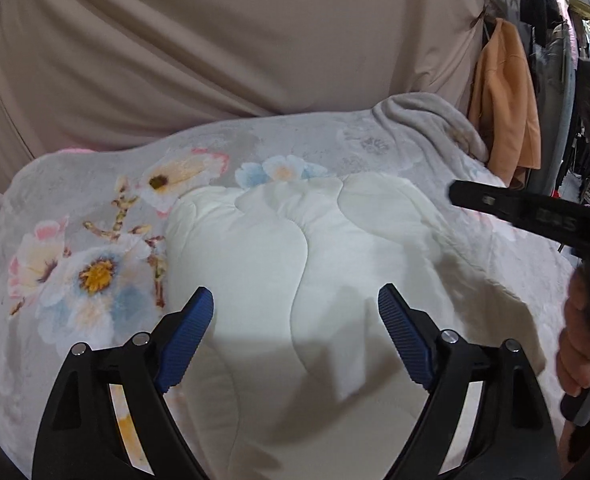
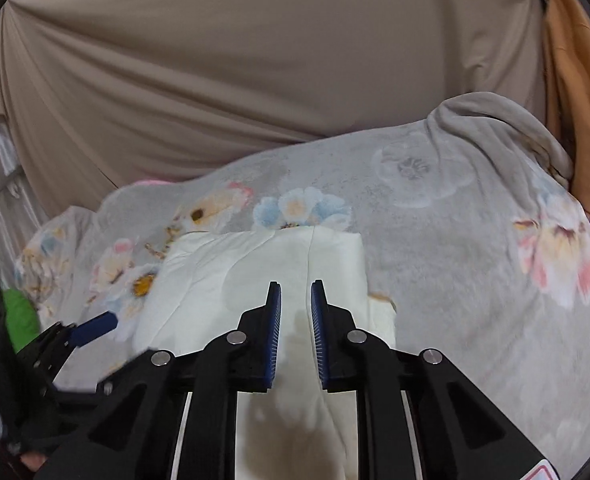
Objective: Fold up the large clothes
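We see a beige draped curtain (image 1: 223, 40) closing off the far side, a grey floral plush blanket (image 2: 455, 248) with bare room at right, a white quilted padded garment (image 1: 295, 248) lying folded on it, our left tool (image 1: 295, 312) spread wide above it, holding nothing, our right tool (image 2: 296, 300) narrowly parted, empty, over the garment's near edge

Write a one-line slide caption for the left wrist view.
Open left gripper hovers over a folded white quilted garment on a floral grey blanket.
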Tool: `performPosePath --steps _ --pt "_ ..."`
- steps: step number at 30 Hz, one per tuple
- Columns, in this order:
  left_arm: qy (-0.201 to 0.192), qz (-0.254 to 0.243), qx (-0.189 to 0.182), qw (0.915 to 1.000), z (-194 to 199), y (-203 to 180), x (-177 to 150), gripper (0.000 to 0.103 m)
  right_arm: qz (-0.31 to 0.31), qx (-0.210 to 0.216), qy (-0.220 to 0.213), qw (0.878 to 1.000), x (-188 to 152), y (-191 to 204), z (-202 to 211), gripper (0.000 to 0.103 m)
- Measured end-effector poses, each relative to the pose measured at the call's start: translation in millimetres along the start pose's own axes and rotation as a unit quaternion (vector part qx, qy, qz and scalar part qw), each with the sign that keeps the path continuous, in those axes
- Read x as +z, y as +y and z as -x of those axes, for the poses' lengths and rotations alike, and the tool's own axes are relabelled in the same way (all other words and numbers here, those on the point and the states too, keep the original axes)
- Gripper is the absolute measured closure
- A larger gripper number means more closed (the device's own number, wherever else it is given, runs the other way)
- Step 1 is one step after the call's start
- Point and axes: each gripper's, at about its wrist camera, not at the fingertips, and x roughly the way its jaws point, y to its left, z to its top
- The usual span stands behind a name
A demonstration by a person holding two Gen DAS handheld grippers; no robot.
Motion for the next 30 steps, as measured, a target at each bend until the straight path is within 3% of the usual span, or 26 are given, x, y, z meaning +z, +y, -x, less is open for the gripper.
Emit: performPosePath --steps 4,9,16,30 --pt "0.012 0.004 0.005 0.9999 -22 0 -5 0.016 -0.003 -0.034 0.046 0.998 -1 -10 -60 0.089" --pt "0.008 -0.009 0.005 0.9999 -30 -8 -9 0.013 -0.029 -0.012 0.081 0.996 -27 -32 -94 0.089" --pt "-0.006 -0.028 0.021 0.9994 -43 -15 -23 0.007 -0.025 -0.012 0.068 0.997 -49 -33 -103 0.089" --pt "-0.022 -0.019 0.027 0.9992 -55 -12 -33 0.005 -0.040 -0.001 0.058 0.998 -50 -37 -107 0.086"
